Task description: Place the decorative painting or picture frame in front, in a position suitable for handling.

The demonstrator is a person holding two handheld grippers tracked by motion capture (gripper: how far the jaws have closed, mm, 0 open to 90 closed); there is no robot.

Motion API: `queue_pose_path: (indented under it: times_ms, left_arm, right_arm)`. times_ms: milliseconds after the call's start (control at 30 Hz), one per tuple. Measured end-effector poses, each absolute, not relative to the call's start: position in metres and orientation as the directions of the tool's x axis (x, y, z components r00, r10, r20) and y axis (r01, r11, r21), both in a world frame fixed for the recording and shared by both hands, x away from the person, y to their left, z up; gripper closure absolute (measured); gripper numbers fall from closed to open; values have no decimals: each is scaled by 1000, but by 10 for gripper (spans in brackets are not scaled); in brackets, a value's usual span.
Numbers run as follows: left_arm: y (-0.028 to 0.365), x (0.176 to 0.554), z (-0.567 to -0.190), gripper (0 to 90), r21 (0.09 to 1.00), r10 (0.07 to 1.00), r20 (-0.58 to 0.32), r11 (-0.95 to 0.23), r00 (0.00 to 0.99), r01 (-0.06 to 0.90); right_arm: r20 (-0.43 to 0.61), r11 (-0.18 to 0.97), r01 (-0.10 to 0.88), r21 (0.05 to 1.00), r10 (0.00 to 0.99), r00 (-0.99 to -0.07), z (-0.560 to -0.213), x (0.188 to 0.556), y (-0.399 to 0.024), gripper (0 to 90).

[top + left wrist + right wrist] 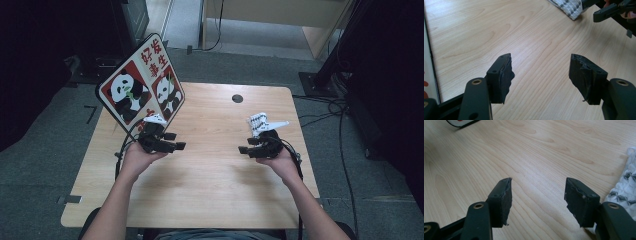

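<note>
White patterned cloth (258, 123) lies just beyond right hand-held gripper (246, 149).

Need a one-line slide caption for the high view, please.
Person holds left gripper and right gripper open above wooden table, beside panda board and white cloth.

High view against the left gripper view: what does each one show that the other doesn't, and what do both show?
High view alone: the whole wooden table with its round hole, the panda board's pictures and red characters, both forearms, and the grey floor with cables.

Left gripper view alone: the left tool up close, with its worn black pads standing apart over bare wood, holding nothing.

Both: the tabletop, the white patterned cloth and the right tool beside it.
</note>
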State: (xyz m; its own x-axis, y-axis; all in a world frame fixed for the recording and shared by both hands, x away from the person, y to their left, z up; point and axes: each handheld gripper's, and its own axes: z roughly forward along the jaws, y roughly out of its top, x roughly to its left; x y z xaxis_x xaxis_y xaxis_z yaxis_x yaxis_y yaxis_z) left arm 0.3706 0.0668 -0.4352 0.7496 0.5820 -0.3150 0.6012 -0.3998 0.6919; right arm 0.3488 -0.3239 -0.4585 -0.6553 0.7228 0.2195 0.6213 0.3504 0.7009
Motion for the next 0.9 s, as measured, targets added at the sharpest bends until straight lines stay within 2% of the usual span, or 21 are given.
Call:
queue_pose_path:
  times_ms: [900]
  left_arm:
    - [66,371,-436,352,684,571,-321,-413,756,602]
  right_arm:
    - [218,364,627,689,721,-658,-459,348,-323,403]
